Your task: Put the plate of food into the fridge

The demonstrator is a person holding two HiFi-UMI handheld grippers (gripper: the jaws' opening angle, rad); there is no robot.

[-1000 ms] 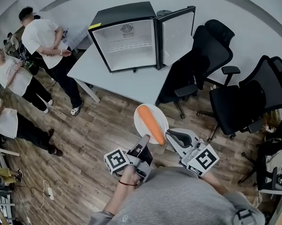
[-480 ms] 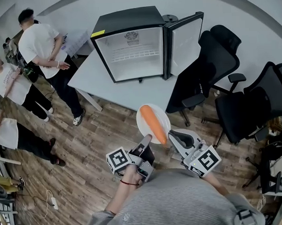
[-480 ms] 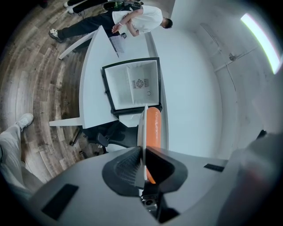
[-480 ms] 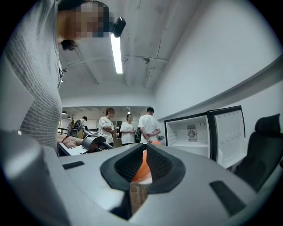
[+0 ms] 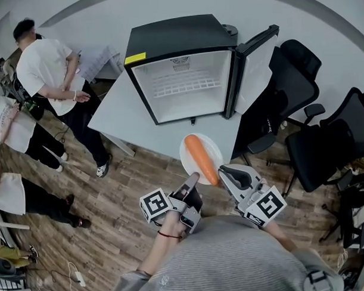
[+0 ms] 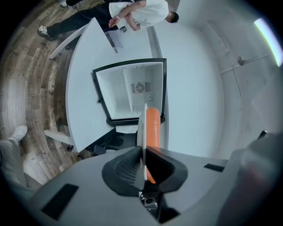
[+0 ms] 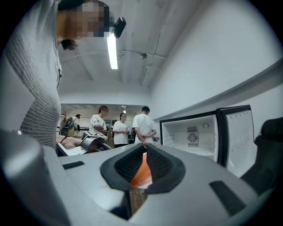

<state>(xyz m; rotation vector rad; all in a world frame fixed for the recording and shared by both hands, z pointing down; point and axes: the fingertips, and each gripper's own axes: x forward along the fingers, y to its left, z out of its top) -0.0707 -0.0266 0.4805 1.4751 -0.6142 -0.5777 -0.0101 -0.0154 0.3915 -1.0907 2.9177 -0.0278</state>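
A white plate (image 5: 191, 149) carrying a long orange carrot (image 5: 201, 158) hangs in the air just short of the white table's (image 5: 129, 123) near edge. My left gripper (image 5: 193, 180) is shut on the plate's near rim; in the left gripper view the plate (image 6: 142, 128) shows edge-on between the pads, with the carrot (image 6: 153, 126) beside it. My right gripper (image 5: 223, 170) is shut on the rim at the right, and the carrot (image 7: 141, 174) shows between its pads. The black mini fridge (image 5: 186, 82) stands on the table with its door (image 5: 258, 60) swung open to the right and a wire shelf inside.
Black office chairs (image 5: 325, 137) stand right of the table. Several people (image 5: 48, 69) are at the far left, over the wooden floor (image 5: 100, 204). Papers (image 5: 98, 58) lie on the table's back left corner.
The fridge and table have come closer and lower in the head view. The plate with the carrot has stayed gripped and moved toward the table edge.
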